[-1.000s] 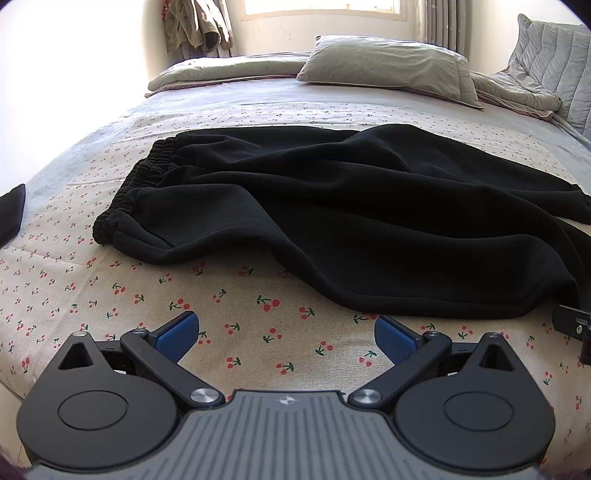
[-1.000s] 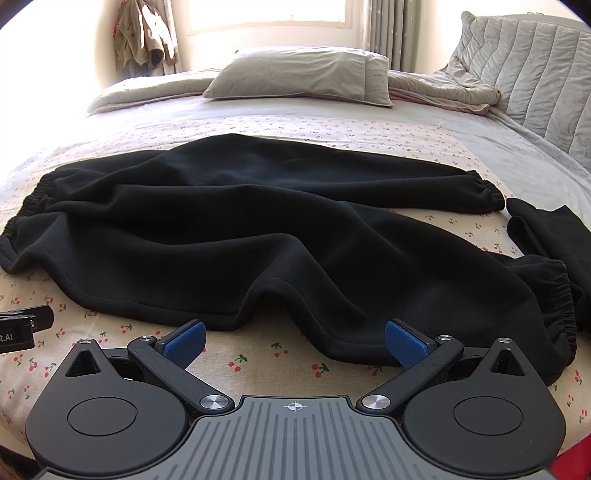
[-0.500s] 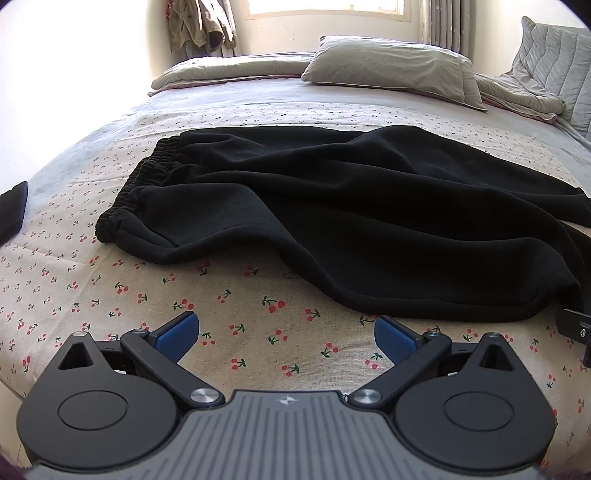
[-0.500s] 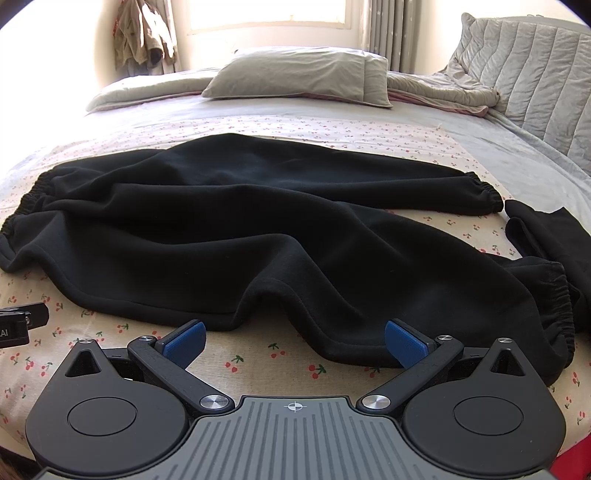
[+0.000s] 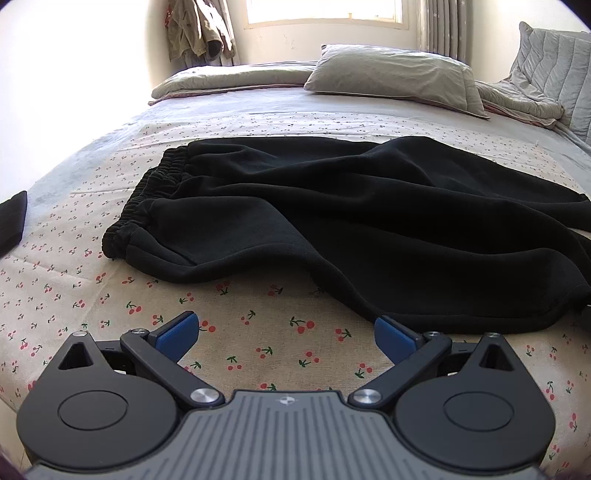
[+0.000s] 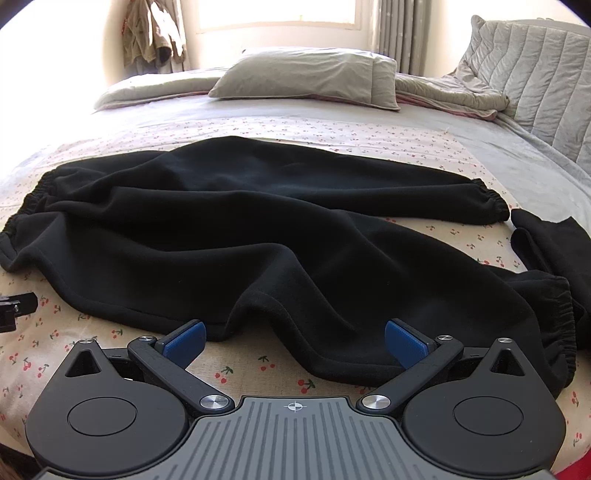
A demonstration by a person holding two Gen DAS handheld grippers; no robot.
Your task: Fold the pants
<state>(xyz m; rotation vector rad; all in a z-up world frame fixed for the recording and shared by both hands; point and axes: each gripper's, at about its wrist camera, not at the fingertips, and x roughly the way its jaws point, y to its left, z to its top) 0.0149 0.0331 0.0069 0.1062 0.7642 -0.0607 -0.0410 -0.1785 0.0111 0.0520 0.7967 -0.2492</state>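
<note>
Nearest in each wrist view are the tools themselves: the left gripper (image 5: pixel 284 332) hangs low over the cherry-print bedsheet (image 5: pixel 258 332) with its jaws spread wide and nothing between them, and the right gripper (image 6: pixel 293 341) is likewise spread and empty, the near hem of the cloth lying just ahead of its blue pads (image 6: pixel 404 343). Just beyond, at 12 o'clock in both views, the black sweatpants (image 6: pixel 258 229) lie unfolded and rumpled across the bed, reaching from 9 o'clock to 3 o'clock. In the left view the gathered elastic waistband (image 5: pixel 147 199) sits at about 10 o'clock; in the right view 2 elastic ankle cuffs (image 6: pixel 487 203) show between 1 and 3 o'clock, the legs splayed apart. The fabric looks like thick fleece: soft, limp, light enough for 1 gripper per end, not slippery, likely to sag and drag if lifted from 1 point only. The firmest holds are probably the waistband edge for the left and a cuff for the right. Another dark garment (image 6: pixel 554 243) lies touching the nearer cuff at 3 o'clock. Farther off rest a grey pillow (image 5: pixel 395 74) and a folded quilt (image 6: pixel 535 66), with hung clothes (image 5: pixel 199 29) by the bright window.
</note>
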